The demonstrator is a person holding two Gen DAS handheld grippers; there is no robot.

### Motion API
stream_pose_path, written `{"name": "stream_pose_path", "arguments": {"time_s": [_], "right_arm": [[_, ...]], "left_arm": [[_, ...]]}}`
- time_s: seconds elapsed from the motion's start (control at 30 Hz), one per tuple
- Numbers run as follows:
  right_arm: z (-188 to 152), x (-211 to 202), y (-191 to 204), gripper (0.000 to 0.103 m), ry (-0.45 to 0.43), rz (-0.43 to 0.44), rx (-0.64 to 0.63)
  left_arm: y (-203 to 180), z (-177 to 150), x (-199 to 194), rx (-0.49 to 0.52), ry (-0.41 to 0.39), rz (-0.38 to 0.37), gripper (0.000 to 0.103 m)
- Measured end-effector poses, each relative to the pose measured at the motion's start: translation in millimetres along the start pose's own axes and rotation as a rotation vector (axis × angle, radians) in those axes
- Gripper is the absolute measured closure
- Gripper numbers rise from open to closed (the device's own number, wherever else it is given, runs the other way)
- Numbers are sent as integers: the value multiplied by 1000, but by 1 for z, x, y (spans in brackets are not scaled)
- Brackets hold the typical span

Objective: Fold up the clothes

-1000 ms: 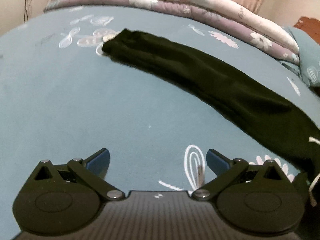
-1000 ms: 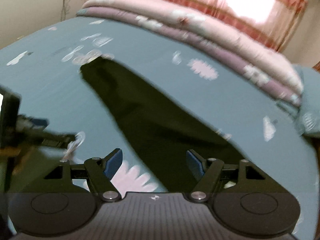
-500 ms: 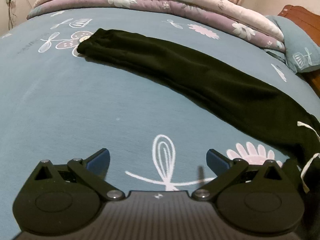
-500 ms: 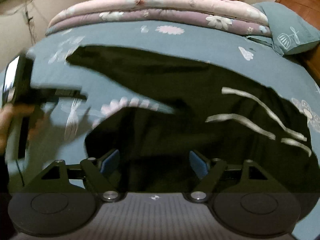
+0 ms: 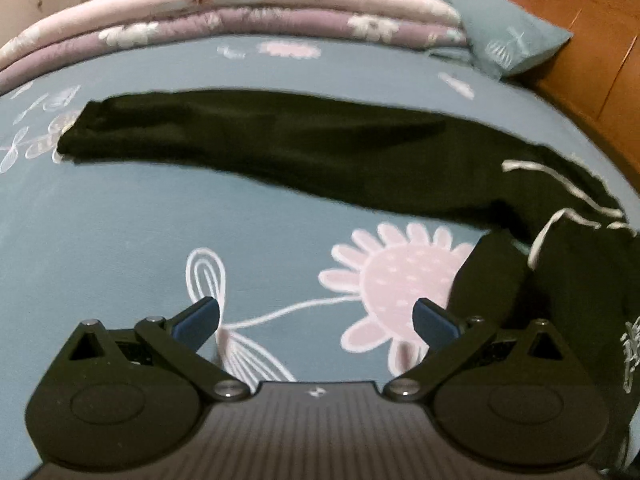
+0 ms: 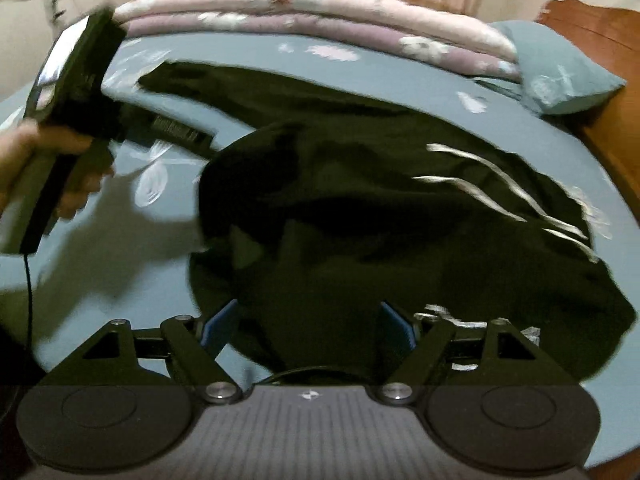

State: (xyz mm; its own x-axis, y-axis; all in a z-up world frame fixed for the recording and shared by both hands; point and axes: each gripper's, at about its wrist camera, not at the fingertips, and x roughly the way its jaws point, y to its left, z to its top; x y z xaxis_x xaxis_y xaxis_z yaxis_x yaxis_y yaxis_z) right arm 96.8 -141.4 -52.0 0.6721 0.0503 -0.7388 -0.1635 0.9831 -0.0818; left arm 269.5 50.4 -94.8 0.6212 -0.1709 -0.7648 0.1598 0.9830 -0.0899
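Observation:
Black trousers (image 5: 304,148) with white drawstrings lie on a blue flowered bed sheet (image 5: 100,240). One leg stretches to the far left; the waist end is bunched at the right. My left gripper (image 5: 316,320) is open and empty, over bare sheet just left of the bunched part. My right gripper (image 6: 310,322) is open, low over the bunched black cloth (image 6: 360,220), which lies between its blue pads (image 6: 218,322). The left gripper (image 6: 80,92), held by a hand, shows at the left of the right wrist view.
A folded pink and mauve quilt (image 5: 248,12) lies along the far edge of the bed. A blue pillow (image 5: 508,36) leans on a wooden headboard (image 5: 592,68) at the far right.
Both grippers have swung to the right, toward the waist end of the trousers. The right gripper has come lower over the bunched cloth. Both stay open.

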Motion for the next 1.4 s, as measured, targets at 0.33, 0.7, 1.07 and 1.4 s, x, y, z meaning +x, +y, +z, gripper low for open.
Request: {"name": "stream_pose_path", "arguments": {"time_s": [0.33,0.7,1.07,1.4], "right_arm": [[2,-66,-54,15,-182,-36,147],[-31,-76,-75,33,-212,74,185],[10,-43,-132,60,-241,-73,211],[77,93,-141,63,-118,-182,-216]], "left_arm": [[-17,-14,-31,-36,38,-27,1],[-65,-22,-101,15,-27,-66,1],[-61,-12,-75,8,-77,-56,1],[-11,-9,-4,-53,31,-9,1]]}}
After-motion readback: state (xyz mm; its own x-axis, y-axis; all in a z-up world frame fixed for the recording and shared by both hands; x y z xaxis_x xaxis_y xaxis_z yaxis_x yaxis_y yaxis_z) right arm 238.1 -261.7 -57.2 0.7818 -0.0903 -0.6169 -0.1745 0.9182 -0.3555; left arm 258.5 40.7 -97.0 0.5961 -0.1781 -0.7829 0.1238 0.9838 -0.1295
